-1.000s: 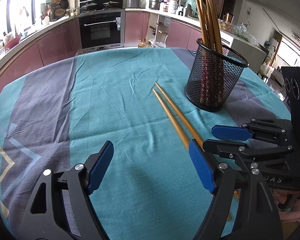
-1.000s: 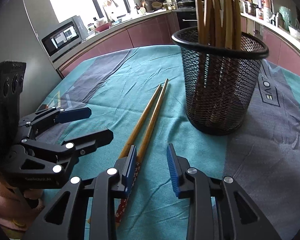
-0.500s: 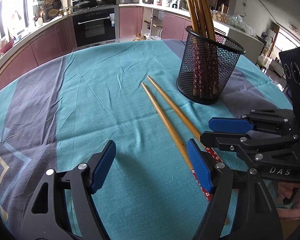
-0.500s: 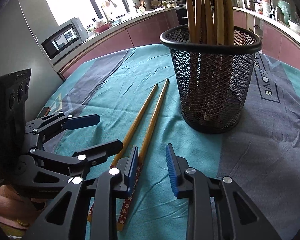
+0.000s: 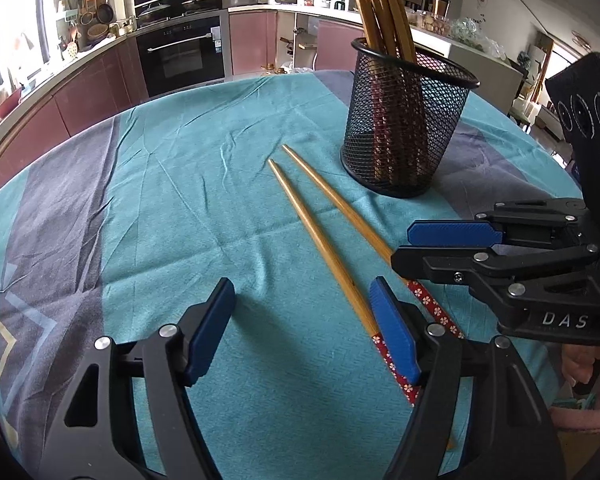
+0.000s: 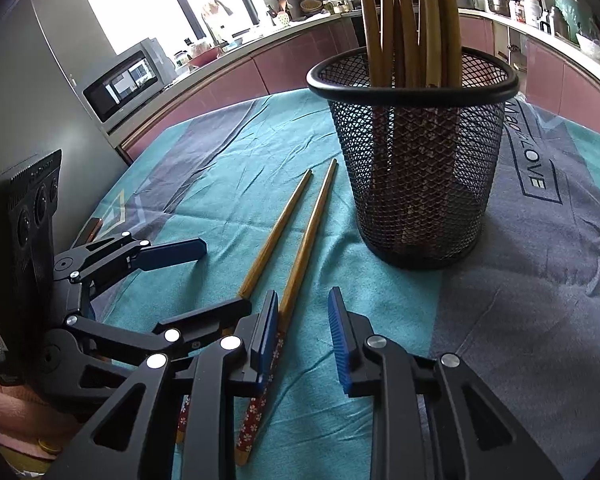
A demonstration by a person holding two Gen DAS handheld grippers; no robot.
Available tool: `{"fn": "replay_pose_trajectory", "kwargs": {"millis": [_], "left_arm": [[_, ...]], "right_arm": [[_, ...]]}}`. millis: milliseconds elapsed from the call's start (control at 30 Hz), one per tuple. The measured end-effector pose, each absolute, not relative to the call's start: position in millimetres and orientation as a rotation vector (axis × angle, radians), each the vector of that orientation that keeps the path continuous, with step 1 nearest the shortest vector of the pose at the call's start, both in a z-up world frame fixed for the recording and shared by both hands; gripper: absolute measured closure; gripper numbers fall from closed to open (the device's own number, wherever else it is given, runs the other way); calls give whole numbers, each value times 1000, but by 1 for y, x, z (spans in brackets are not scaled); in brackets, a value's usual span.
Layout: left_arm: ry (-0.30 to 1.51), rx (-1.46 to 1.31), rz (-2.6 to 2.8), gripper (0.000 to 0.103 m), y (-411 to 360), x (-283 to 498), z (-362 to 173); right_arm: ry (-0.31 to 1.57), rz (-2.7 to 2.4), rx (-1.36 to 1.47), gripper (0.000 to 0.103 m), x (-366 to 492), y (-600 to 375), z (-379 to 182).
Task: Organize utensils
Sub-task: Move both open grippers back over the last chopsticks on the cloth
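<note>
Covering the table was a wrinkly teal-and-grey cloth point(image 5: 180, 200), kitchen counters and an oven point(image 5: 180, 56) behind. Two chopsticks point(image 5: 320, 240) lay beside the mesh holder point(image 5: 408, 136). Left gripper point(image 5: 304, 332) fairly wide, closing, empty; right gripper point(image 6: 304, 336) narrow, closing, nothing gripped.

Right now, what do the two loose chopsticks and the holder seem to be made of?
Two loose chopsticks: probably bamboo or wood, golden brown with a slight sheen; the handle ends carry a red flower-patterned coating. Holder: looks like black metal mesh with a solid rolled rim, matte; the diamond openings show the contents.
</note>
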State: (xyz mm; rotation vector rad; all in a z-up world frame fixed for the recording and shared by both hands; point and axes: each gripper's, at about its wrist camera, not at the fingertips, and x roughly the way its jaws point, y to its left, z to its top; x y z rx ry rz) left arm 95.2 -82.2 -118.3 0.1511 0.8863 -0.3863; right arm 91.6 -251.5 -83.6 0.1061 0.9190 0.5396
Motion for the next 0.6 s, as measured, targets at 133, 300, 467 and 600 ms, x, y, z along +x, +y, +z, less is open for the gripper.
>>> {"fn": "replay_pose_trajectory", "kwargs": {"millis": [133,300,467,600], "left_arm": [[887,146,-382,36,-82,96,-118],[887,131,-372,41,-77,96,-117],[888,120,-355,51,-74,96,-117],[893,100,-347,58,-70,99,-116]], "right_arm": [[919,540,105,79,92,-251,-84],[919,539,105,79,92,-251,-84],[918,535,96,79,93,-250,-84],[916,528,84,79,95,-243,-84]]}}
